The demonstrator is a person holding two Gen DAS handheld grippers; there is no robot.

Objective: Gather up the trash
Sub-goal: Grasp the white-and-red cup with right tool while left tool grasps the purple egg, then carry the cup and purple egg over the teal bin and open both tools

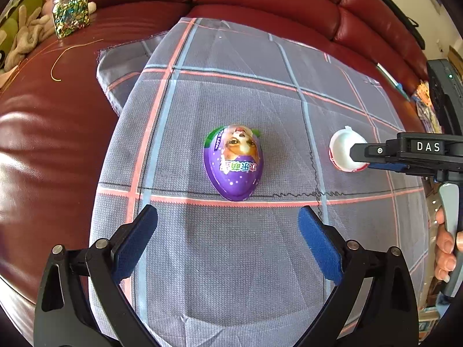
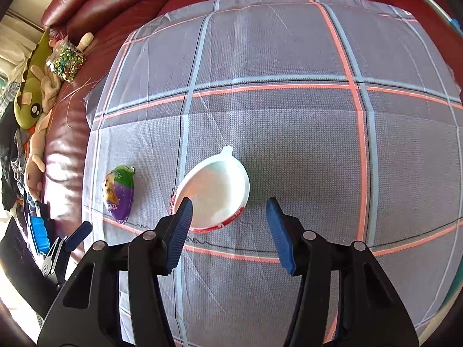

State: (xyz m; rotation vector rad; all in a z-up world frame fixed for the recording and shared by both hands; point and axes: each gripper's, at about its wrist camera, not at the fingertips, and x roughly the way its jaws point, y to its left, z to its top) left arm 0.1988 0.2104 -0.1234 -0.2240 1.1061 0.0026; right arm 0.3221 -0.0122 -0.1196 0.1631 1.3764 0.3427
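A: Where's the trash rn?

B: Two bits, both lying on the grey cloth with pink and pale-blue check lines [image 1: 231, 92], which is spread over the dark red leather sofa [image 1: 58, 144]. One's a purple egg-shaped plastic capsule with a puppy picture [image 1: 233, 162], lying on its side. The other's a white egg-shaped plastic half-shell with a red rim [image 2: 212, 190], hollow side up.

A: Close together?

B: Apart, w/ bare cloth between. In the right wrist view the purple egg sits to the left of the shell.

A: Left gripper?

B: The left gripper [image 1: 228, 219] has its blue-padded jaws spread wide, nothing between them. It hangs over the cloth, egg just beyond the tips, not touching.

A: And the right gripper?

B: The right gripper [image 2: 230, 211] is partly spread. One blue pad overlaps the shell's near rim, the other stands clear on the cloth side. Can't tell if that pad actually touches; no pinch on it.

A: Anything else around?

B: Clear plastic jar of shiny green-gold bits [image 1: 71, 11] near the sofa back, well apart from the cloth, beside a green plush toy [image 2: 30, 98]. A person's fingers [image 1: 444, 248] wrap the right gripper's handle at the edge of the left wrist view.
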